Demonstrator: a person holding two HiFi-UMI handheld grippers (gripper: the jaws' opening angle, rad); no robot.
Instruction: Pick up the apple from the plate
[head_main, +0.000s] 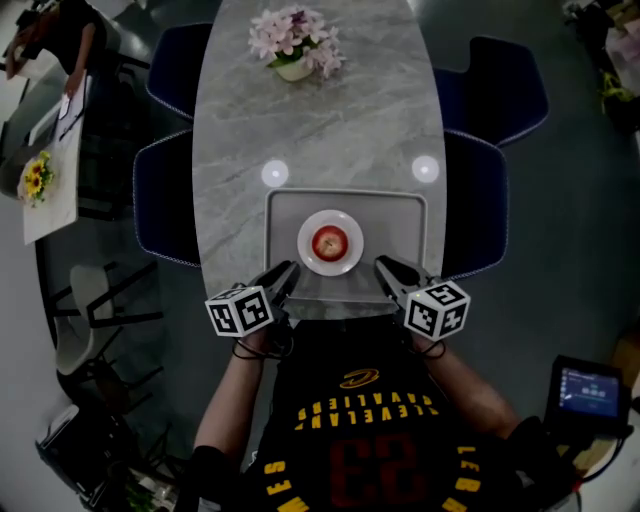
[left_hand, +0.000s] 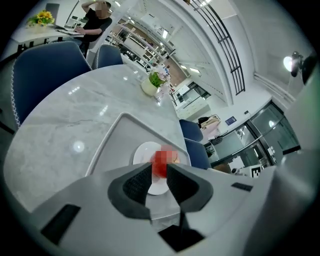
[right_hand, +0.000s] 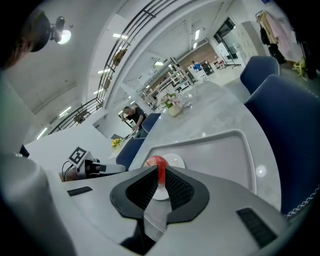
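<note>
A red apple (head_main: 329, 242) sits on a small white plate (head_main: 330, 268) in the middle of a grey tray (head_main: 400, 215) at the near end of the marble table. My left gripper (head_main: 290, 268) hovers at the tray's near left edge and my right gripper (head_main: 381, 263) at its near right edge. Both point at the plate, well short of the apple. In the left gripper view the apple (left_hand: 161, 160) shows just past the left gripper (left_hand: 160, 167), whose jaws stand almost together with nothing held. In the right gripper view the apple (right_hand: 156, 161) lies beyond the right gripper (right_hand: 160, 170), likewise narrow and empty.
A pot of pink flowers (head_main: 296, 45) stands at the far end of the table (head_main: 320, 120). Blue chairs (head_main: 165, 210) flank it on both sides (head_main: 480, 200). A person sits at another table at the far left (head_main: 70, 40). A small screen (head_main: 590, 390) is at lower right.
</note>
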